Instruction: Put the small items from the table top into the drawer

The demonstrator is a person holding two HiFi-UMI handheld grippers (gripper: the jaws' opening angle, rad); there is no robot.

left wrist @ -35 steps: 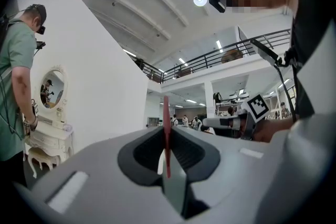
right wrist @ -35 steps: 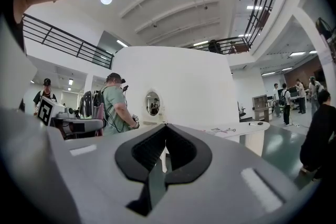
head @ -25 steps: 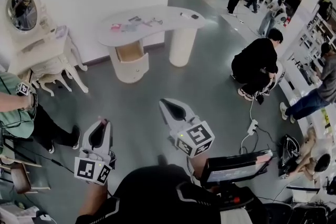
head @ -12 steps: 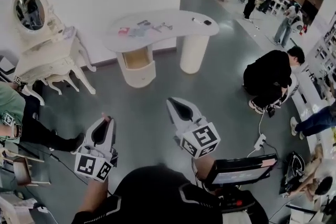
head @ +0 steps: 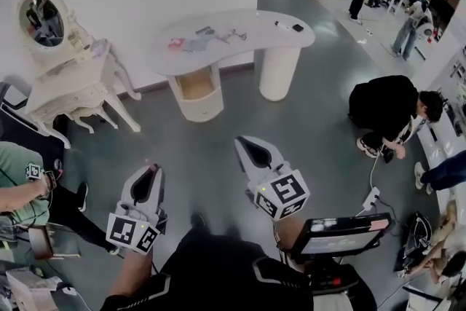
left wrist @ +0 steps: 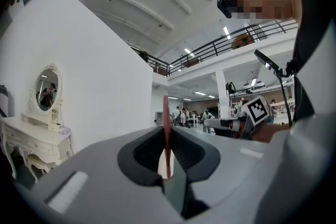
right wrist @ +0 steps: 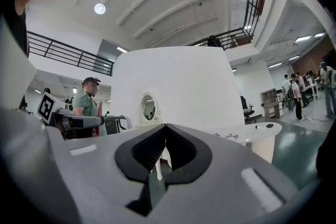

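The curved white table (head: 251,20) stands across the room, with several small items on it: a pink one (head: 177,43), dark ones (head: 206,30) and one near its right end (head: 298,28). Its open drawer (head: 196,84) shows below the top. My left gripper (head: 151,170) (left wrist: 167,129) is far short of the table and shut on a thin red strip (left wrist: 166,108) that stands upright between the jaws. My right gripper (head: 242,143) (right wrist: 166,126) is level beside it, shut, with nothing held. The table (right wrist: 252,134) also shows in the right gripper view.
A white vanity (head: 73,84) with an oval mirror (head: 41,11) stands left of the table. A person in black (head: 389,109) crouches at the right, and a person in green (head: 18,186) sits at the left. A screen (head: 342,233) sits near my right arm. Grey floor lies between me and the table.
The table and the vanity have drawn a little nearer and shifted right in the head view. Both grippers keep the same pose, the red strip still in the left one.
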